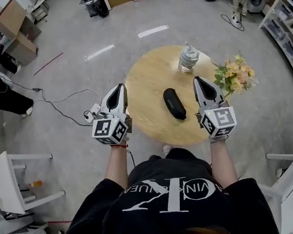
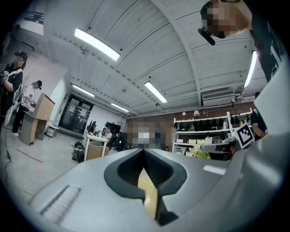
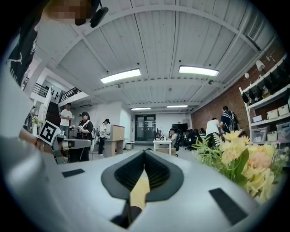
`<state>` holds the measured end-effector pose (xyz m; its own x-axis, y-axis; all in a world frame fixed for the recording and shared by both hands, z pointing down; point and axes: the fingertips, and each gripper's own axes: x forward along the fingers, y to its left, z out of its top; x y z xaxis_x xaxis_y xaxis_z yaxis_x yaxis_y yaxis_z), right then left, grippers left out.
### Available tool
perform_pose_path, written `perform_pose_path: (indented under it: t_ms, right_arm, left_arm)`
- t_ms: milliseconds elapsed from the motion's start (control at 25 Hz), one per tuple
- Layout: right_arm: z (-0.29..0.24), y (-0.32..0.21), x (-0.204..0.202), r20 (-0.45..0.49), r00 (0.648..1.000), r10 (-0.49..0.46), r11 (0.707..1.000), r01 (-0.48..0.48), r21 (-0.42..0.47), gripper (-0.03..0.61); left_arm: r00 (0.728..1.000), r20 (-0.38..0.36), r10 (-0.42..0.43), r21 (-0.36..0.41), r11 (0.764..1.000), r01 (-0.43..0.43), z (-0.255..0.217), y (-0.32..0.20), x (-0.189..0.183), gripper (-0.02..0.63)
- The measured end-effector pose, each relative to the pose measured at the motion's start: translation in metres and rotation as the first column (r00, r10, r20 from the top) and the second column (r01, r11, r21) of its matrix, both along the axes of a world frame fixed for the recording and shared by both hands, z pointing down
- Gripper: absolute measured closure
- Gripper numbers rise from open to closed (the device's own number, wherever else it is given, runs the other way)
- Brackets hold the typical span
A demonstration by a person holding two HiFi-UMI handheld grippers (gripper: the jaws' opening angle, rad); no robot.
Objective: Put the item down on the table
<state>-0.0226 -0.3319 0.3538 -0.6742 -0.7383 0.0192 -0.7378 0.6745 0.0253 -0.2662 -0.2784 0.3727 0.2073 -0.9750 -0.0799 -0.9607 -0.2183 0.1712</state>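
Item: black case (image 1: 174, 103), lying flat at frame centre on round table (image 1: 151, 73), touching neither claw. Left gripper (image 1: 121, 86) and right gripper (image 1: 197, 80): jaws together, empty. Placement judged complete; nothing left.

The black oblong case (image 1: 174, 103) lies flat — diagonal — on the round wooden table (image 1: 145, 84).

Left gripper (image 2: 144, 153) held level, jaws pressed together at the tips, nothing between them, just a sliver of tan table (image 2: 149, 192) showing through the gap below. Beyond, yellow flowers (image 2: 199, 152) off right, shelves (image 2: 210, 131) behind them, long ceiling lights (image 2: 96, 44) overhead, two people (image 2: 12, 81) standing far left
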Motion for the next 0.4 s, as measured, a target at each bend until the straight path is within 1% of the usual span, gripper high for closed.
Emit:
perform_pose_path:
  t_ms: [160,400]
  right_arm:
    - [0.0001,-0.0003,0.0028,0.003,1.0,0.002,1.0,-0.002,0.001,0.565]
    - [0.0,0.0025,0.003,0.005,1.0,-0.001,1.0,0.001,0.003,0.565]
  left_arm:
    - [1.0,-0.016,-0.002,-0.002,1.0,0.002,0.0005,-0.0004,0.0016,0.602]
    - [1.0,-0.009,0.002,0.003,1.0,-0.002,-0.0023,0.0026,0.004,0.603]
